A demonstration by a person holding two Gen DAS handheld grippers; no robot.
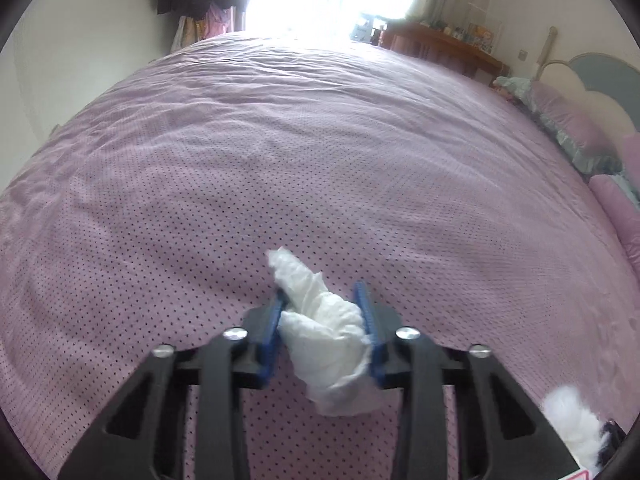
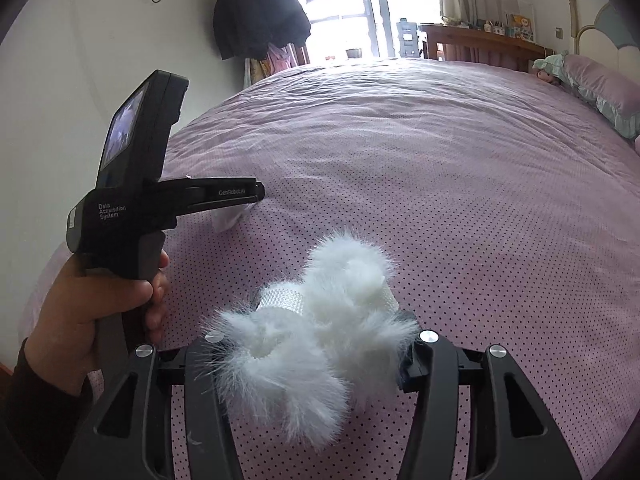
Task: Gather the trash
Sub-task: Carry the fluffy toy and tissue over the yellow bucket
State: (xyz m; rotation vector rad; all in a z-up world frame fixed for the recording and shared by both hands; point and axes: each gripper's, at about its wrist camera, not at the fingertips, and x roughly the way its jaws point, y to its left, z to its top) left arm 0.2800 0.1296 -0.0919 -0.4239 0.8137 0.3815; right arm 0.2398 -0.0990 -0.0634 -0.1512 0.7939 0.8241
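The left gripper has its blue pads pressed against a crumpled white tissue, which fills the narrow gap between the jaws; one end pokes out past the fingertips and the other hangs below them, just above the pink dotted bedspread. The right gripper holds a fluffy white furry thing with a woven band, its jaws set about half wide around it and largely hidden under the fur. In the right wrist view the person's hand grips the left tool's handle, with the tissue showing under its jaws. The pick-up step looks finished for both pieces. No bin or bag is in view, so the next move likely calls for carrying both loads off the bed without loosening either grip.
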